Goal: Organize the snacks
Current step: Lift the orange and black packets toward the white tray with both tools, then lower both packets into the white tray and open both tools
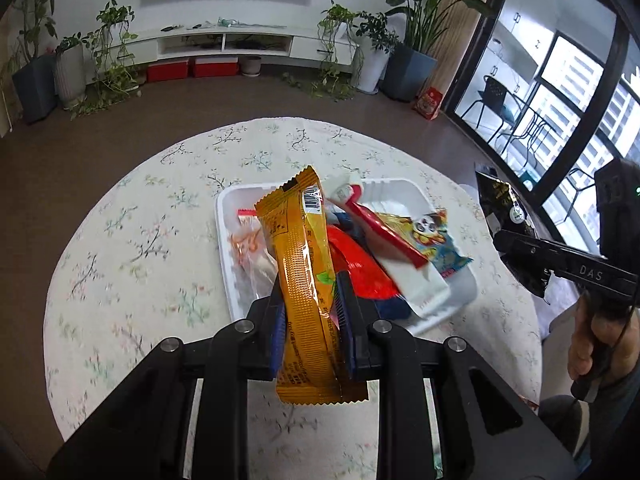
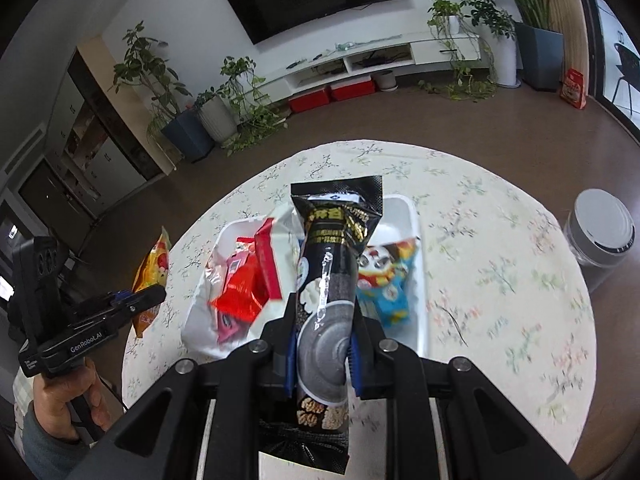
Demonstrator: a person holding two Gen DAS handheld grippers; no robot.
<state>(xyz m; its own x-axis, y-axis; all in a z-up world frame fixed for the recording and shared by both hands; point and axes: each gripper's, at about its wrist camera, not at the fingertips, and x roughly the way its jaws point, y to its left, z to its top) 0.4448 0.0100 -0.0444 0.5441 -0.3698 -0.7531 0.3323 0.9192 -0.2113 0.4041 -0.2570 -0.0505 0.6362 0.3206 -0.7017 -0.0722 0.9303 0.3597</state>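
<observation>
Orange snack packet (image 1: pixel 306 280) clamped lengthwise in left tongs (image 1: pixel 310 312), raised over the white tray (image 1: pixel 460 292). Black snack packet (image 2: pixel 326 300) clamped in right tongs (image 2: pixel 322 346), also above the tray. Tray holds mixed snacks (image 1: pixel 400 248), resting on floral-cloth surface (image 1: pixel 140 220).

Daylit, bright; motion blur on tablecloth (image 1: pixel 120 240); fisheye-warped edges.

"DAS" on the right tool (image 1: pixel 520 246); "GenRobot.AI" on the left tool (image 2: pixel 138 300).
</observation>
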